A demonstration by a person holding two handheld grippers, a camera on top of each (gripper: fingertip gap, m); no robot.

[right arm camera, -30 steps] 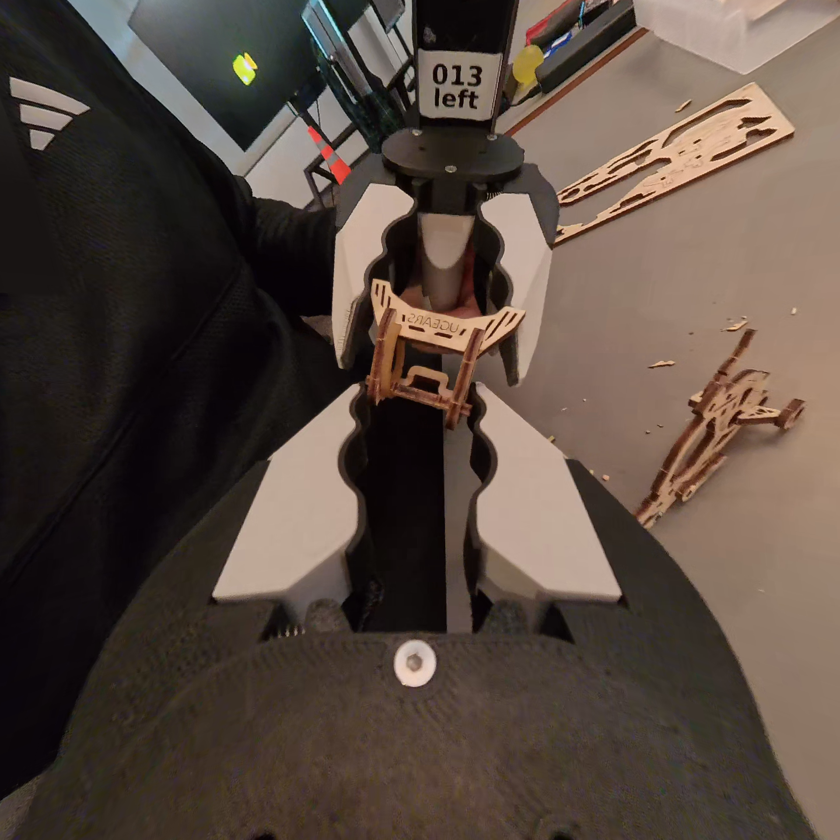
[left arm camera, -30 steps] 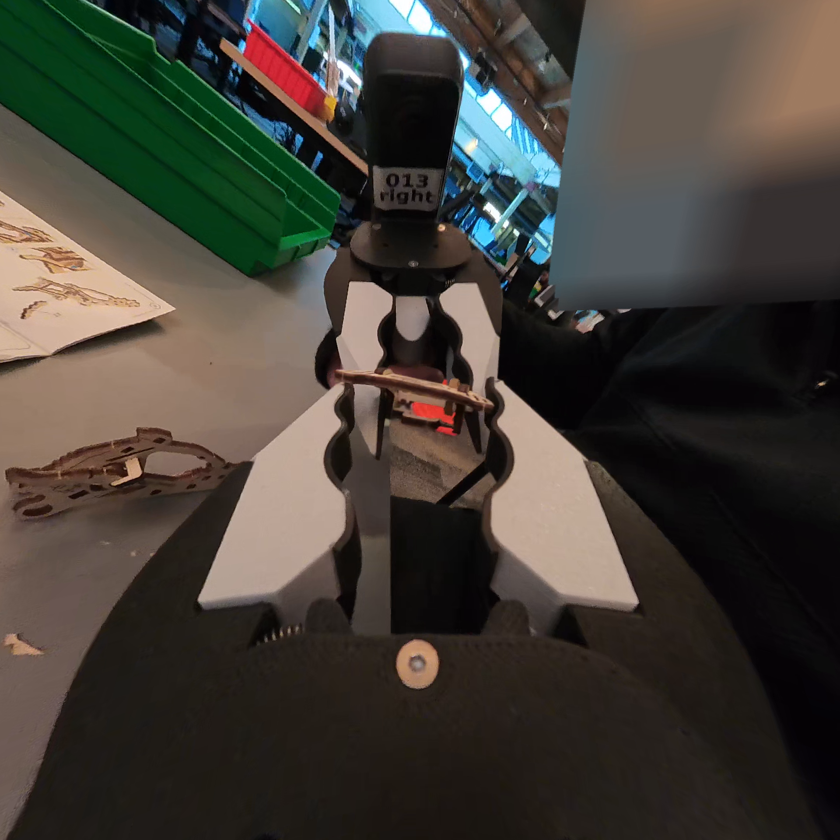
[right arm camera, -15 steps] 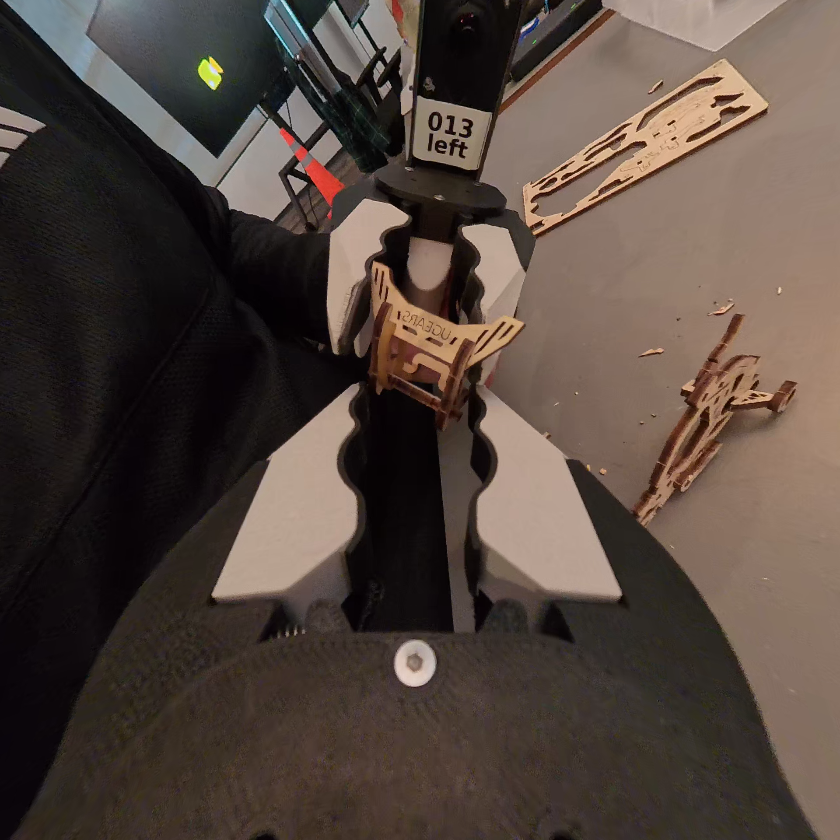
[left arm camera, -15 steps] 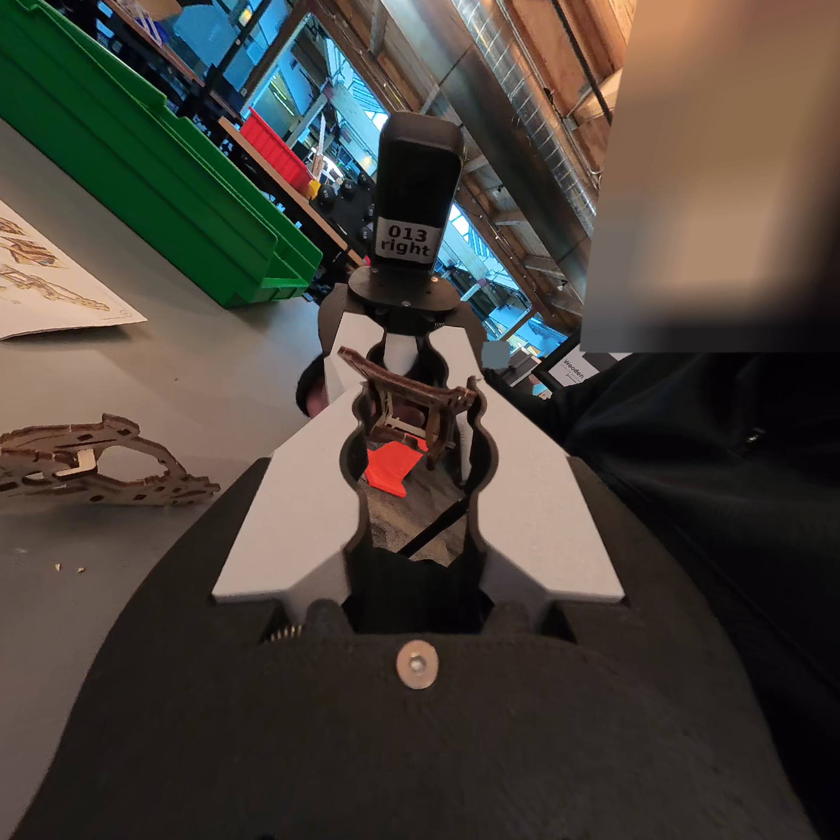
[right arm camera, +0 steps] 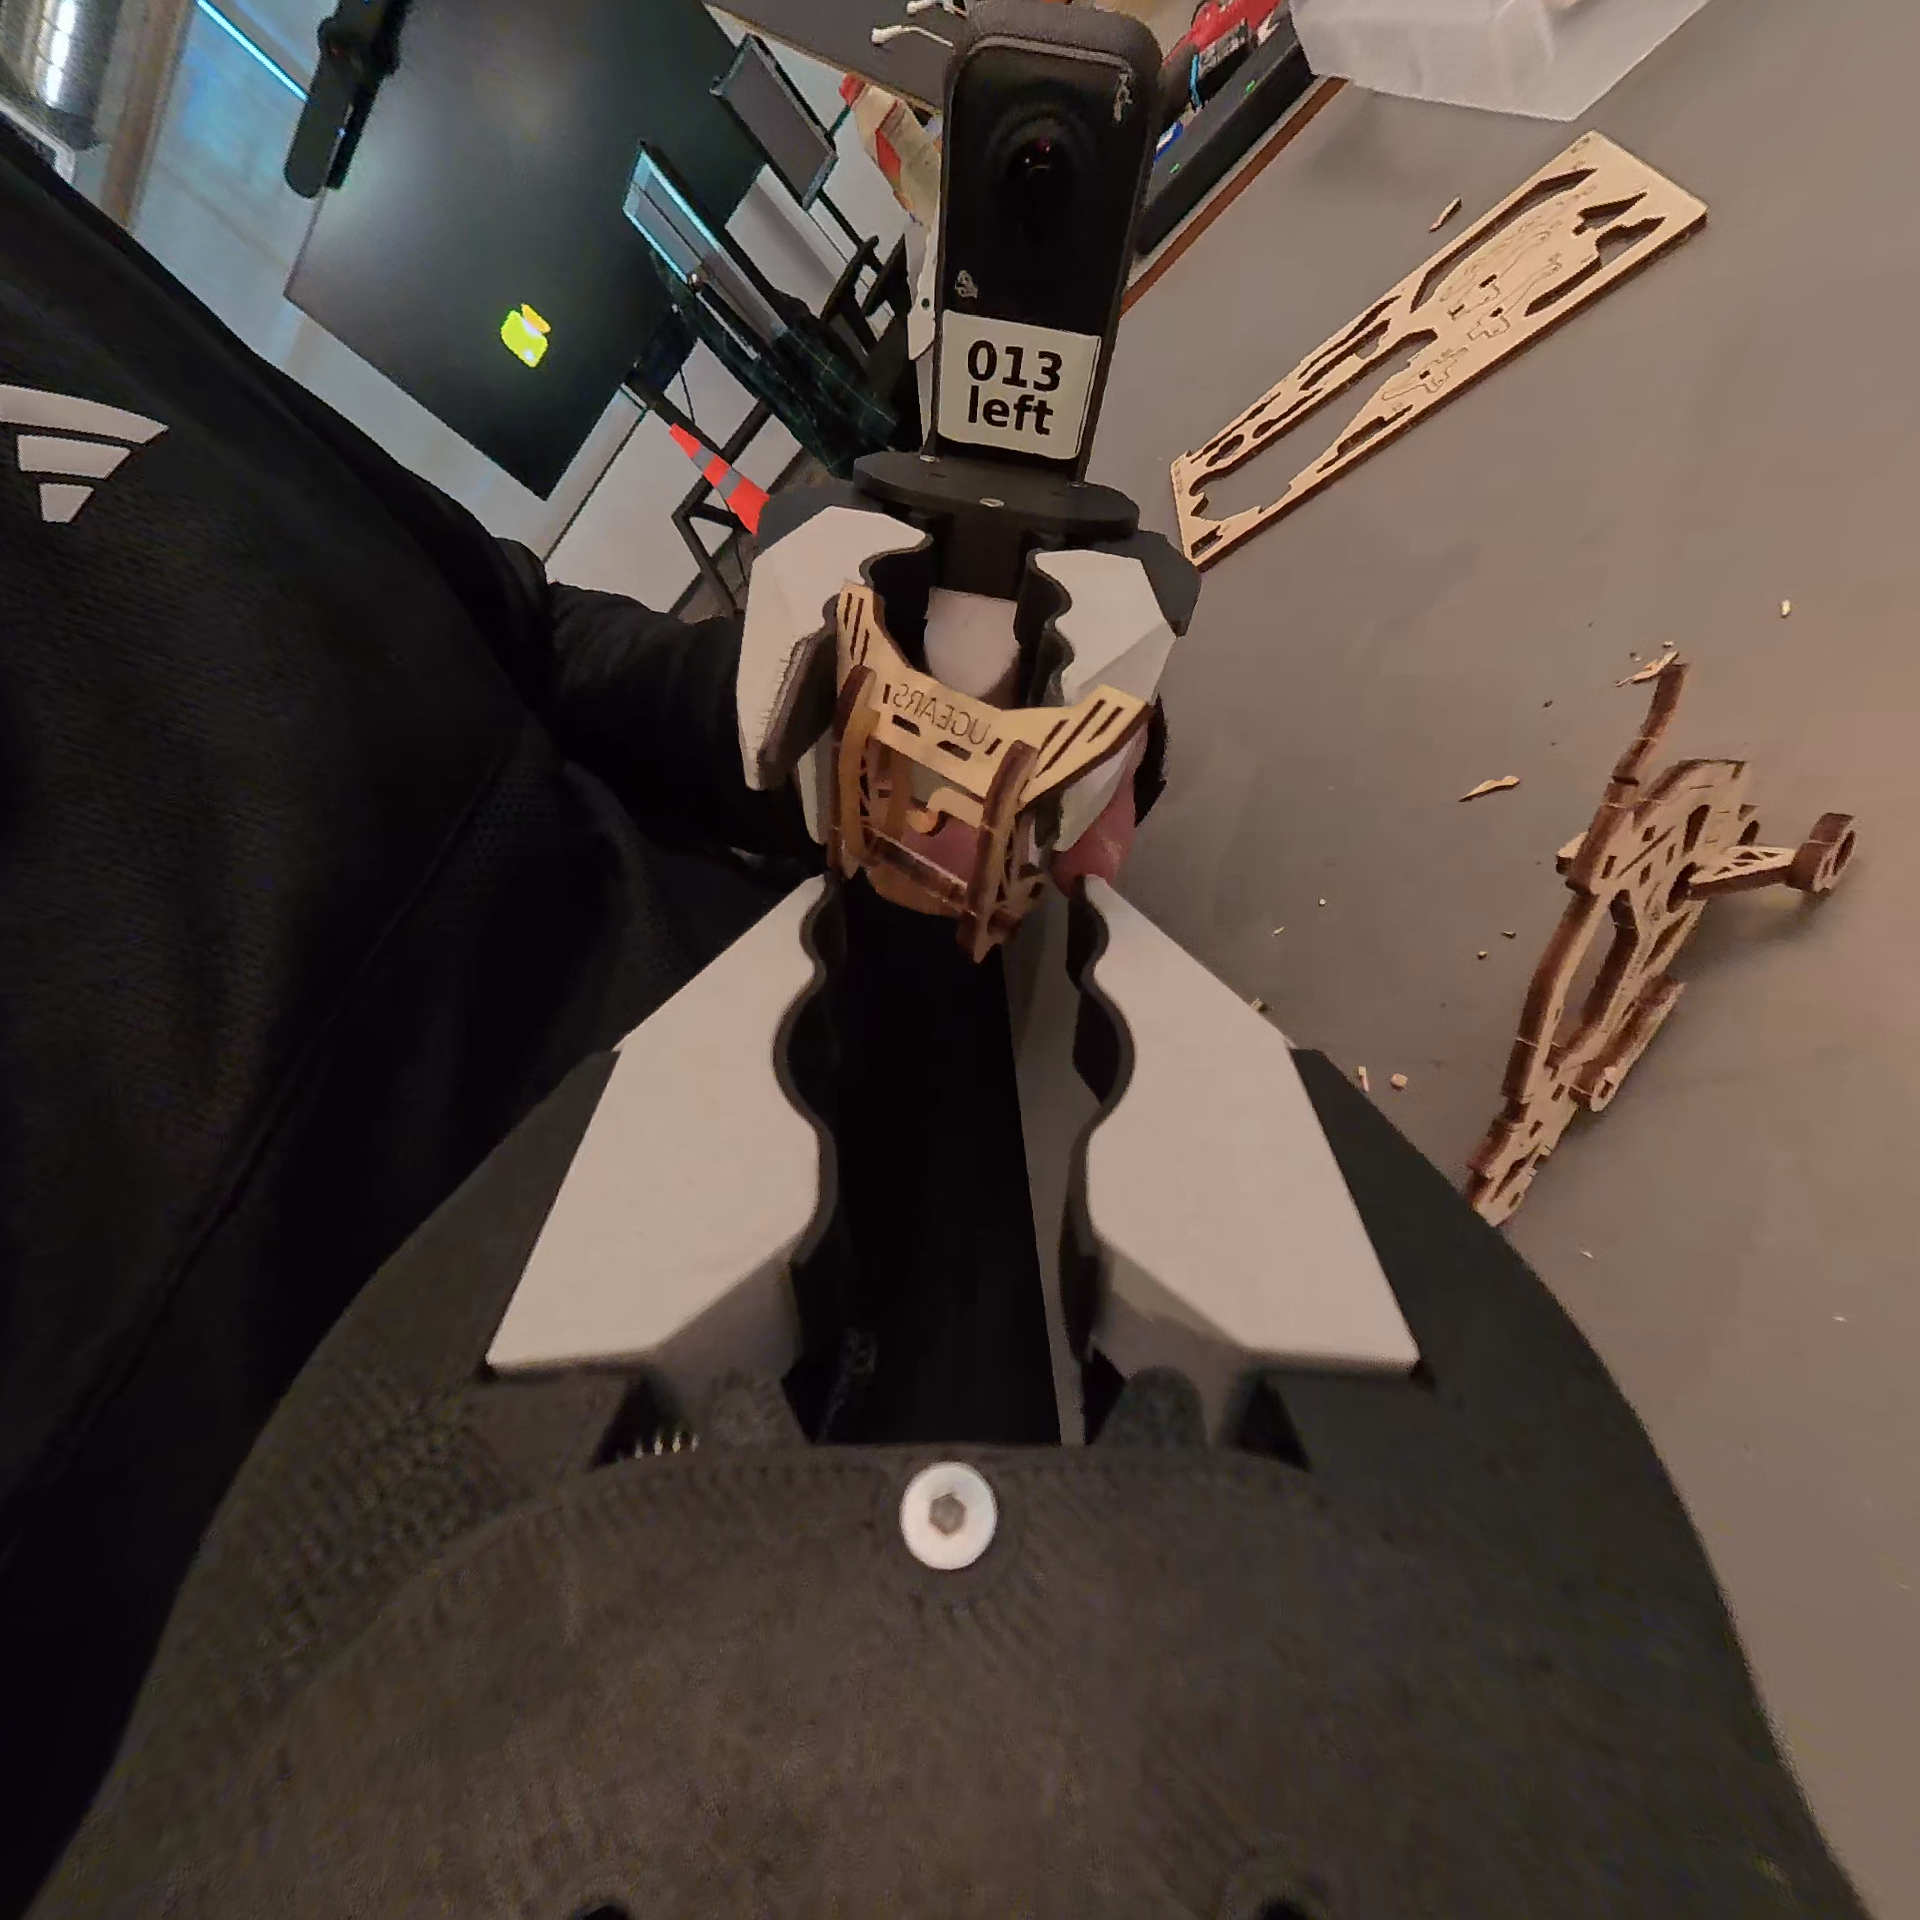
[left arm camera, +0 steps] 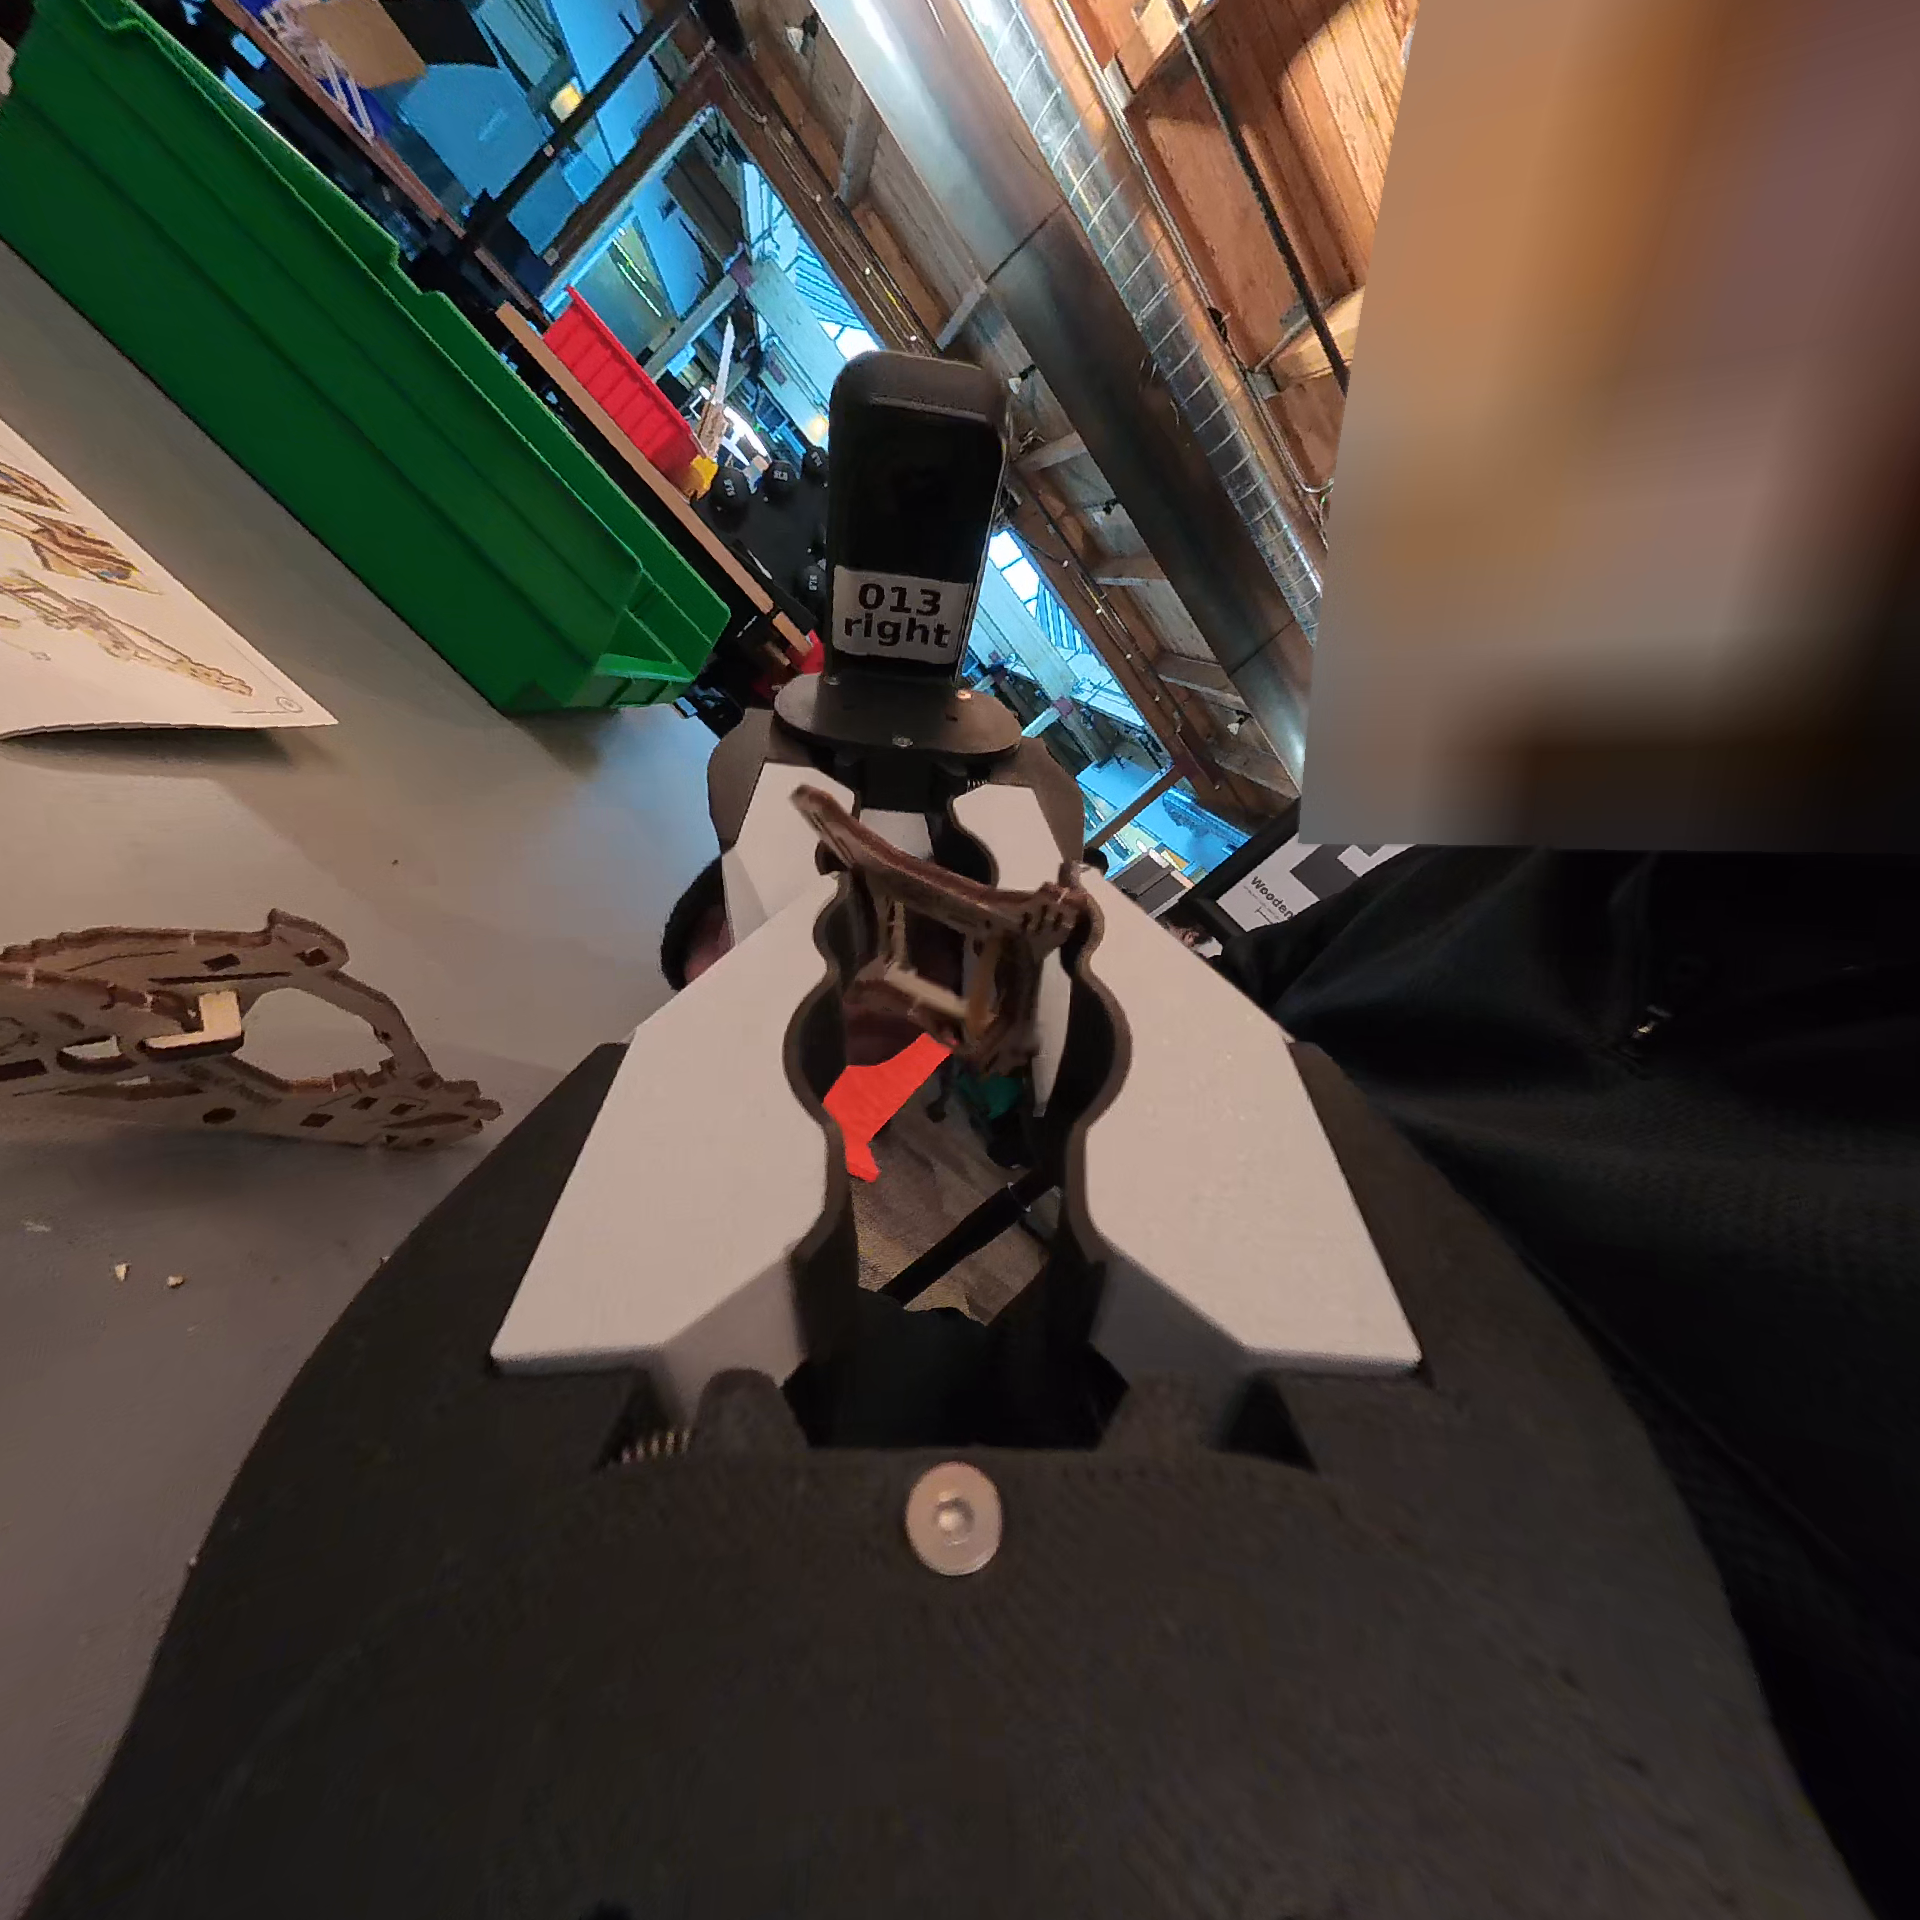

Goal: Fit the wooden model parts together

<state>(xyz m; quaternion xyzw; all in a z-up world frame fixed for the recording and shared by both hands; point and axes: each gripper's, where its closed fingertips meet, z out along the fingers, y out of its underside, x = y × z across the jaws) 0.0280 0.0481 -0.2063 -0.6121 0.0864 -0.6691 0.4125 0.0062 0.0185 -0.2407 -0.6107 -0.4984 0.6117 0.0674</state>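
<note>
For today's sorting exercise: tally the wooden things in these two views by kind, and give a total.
Small tan wooden sub-assembly held between both grippers: 1
Larger brown wooden model frame lying on the grey table: 1
Flat pale wooden sheet with cut-out holes: 1
Total: 3 (loose wood chips not counted)

I count two grippers: my left gripper (left arm camera: 956, 935) and my right gripper (right arm camera: 940, 894), tip to tip. Between them I see one small wooden assembly (right arm camera: 945, 790), at 12 o'clock in both wrist views. On the grey table (right arm camera: 1455, 675) I count one larger wooden model piece (right arm camera: 1621, 935) at 3 o'clock in the right wrist view, and one punched-out wooden sheet (right arm camera: 1455, 343) at 1 o'clock. In the left wrist view there is one instruction sheet (left arm camera: 94, 623) at 10 o'clock and one stack of green bins (left arm camera: 343, 384) at 11 o'clock. Small wood chips (right arm camera: 1491, 787) lie scattered; I cannot count them.
</note>
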